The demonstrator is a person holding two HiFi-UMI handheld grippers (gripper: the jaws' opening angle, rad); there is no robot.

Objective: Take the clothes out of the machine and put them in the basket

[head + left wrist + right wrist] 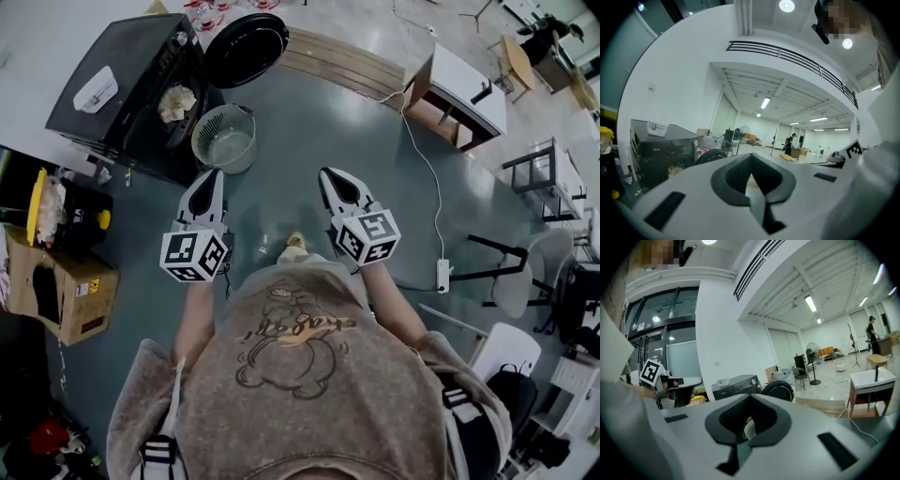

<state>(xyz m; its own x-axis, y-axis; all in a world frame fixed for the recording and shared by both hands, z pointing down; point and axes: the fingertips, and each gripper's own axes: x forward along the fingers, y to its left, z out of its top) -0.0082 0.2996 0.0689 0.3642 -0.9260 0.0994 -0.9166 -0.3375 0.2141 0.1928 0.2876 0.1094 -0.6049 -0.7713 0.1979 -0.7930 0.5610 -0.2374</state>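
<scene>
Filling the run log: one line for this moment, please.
left gripper: shut, empty | right gripper: shut, empty | clothes: in machine | basket: by machine

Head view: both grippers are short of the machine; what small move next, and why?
Probably bring the left gripper, shut like the right gripper, to the machine and open it: the door stands open with pale clothes in the opening.

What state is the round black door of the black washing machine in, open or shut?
Open. The round black door stands swung away from the black washing machine, and pale clothes show in its opening.
</scene>
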